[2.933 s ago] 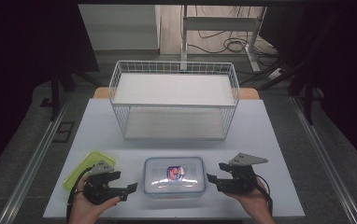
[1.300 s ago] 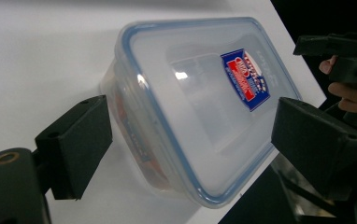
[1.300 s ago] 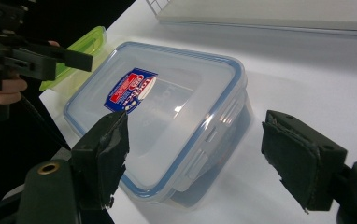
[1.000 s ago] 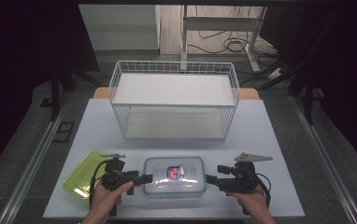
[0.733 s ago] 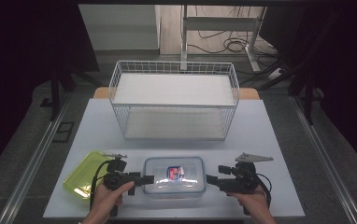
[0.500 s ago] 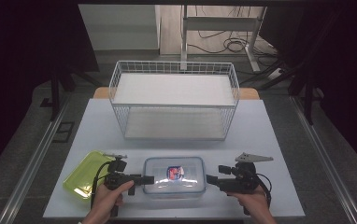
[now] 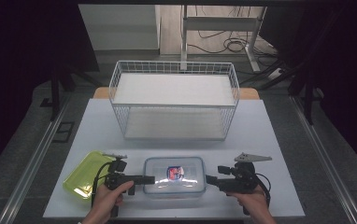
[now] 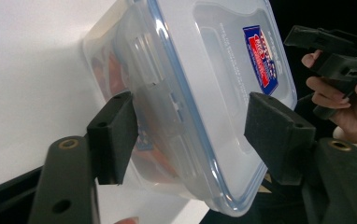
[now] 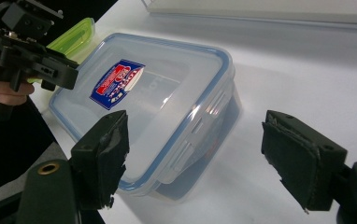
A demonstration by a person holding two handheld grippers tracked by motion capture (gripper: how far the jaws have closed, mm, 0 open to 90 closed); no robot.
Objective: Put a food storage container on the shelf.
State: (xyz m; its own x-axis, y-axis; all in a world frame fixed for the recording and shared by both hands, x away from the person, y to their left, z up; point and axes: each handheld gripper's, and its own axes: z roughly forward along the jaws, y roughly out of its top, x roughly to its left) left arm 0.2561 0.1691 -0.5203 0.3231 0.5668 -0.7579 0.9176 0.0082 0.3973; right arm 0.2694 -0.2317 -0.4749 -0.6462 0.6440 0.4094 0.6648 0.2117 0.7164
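Left gripper view: left gripper (image 8: pixel 190 135), jaws just closing, straddles the clear rectangular plastic container (image 8: pixel 190 93) unclamped; right gripper (image 9: pixel 209 158) stands apart. Off-centre clamping risks the latch slipping.

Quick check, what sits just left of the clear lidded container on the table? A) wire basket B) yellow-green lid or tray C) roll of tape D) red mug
B: in the high view the yellow-green tray lies flat on the table just left of the clear container, behind the left gripper; the wire basket stands farther back.
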